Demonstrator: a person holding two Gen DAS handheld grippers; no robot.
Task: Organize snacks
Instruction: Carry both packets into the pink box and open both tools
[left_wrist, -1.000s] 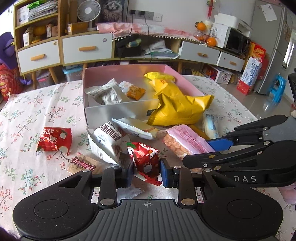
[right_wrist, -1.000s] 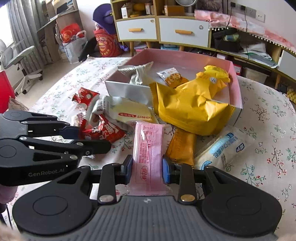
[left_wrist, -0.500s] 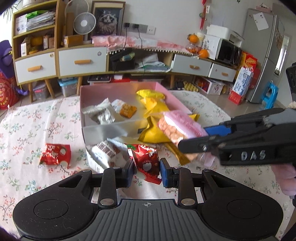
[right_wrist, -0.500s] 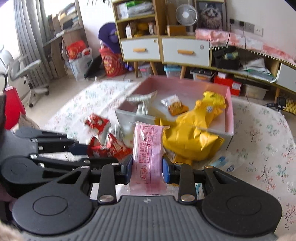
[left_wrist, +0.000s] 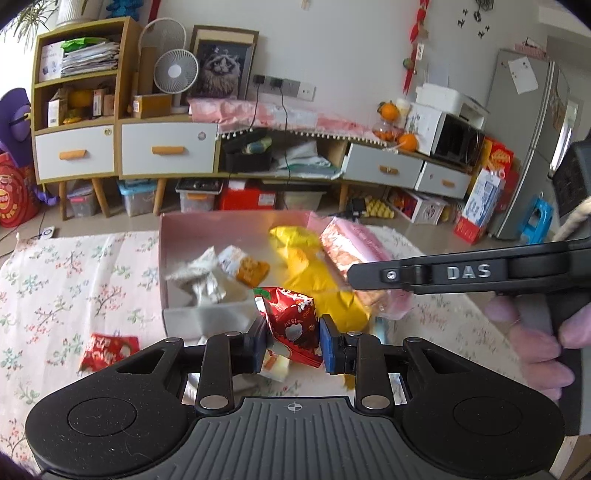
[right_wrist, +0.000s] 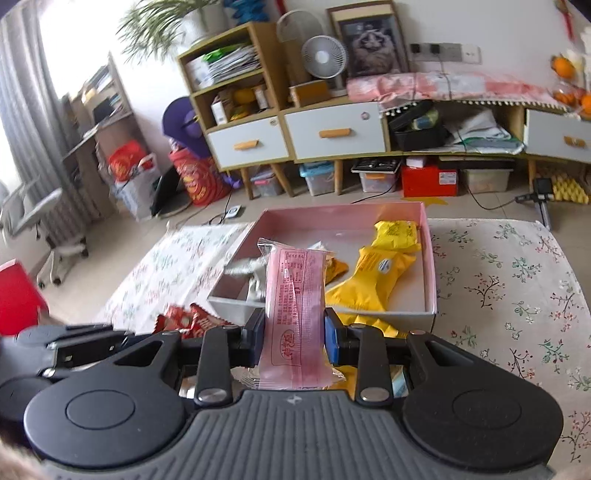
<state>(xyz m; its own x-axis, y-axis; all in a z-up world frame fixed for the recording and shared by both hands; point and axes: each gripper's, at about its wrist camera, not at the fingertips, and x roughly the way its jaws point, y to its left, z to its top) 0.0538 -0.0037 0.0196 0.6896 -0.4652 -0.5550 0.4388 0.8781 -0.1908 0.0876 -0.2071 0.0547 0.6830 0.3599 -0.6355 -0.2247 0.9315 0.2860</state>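
Observation:
My left gripper (left_wrist: 293, 345) is shut on a red snack packet (left_wrist: 291, 321), held in the air just in front of the pink box (left_wrist: 221, 221). My right gripper (right_wrist: 295, 338) is shut on a long pink snack packet (right_wrist: 295, 295), which stands upright before the same pink box (right_wrist: 430, 266). In the left wrist view the right gripper (left_wrist: 369, 284) comes in from the right, with the pink packet (left_wrist: 354, 251) over the box's right side. Inside the box lie yellow bags (right_wrist: 380, 273), a silver packet (left_wrist: 199, 280) and a small orange packet (left_wrist: 247, 266).
A second red packet (left_wrist: 109, 349) lies on the floral tablecloth (left_wrist: 74, 288) left of the box. More packets lie under the grippers, partly hidden. A person's fingers (left_wrist: 532, 332) grip the right handle. Cabinets and clutter stand beyond the table's far edge.
Both grippers have risen, each keeping its packet. The pink packet left the table and moved up toward the box. The red packet came up off the pile of snacks.

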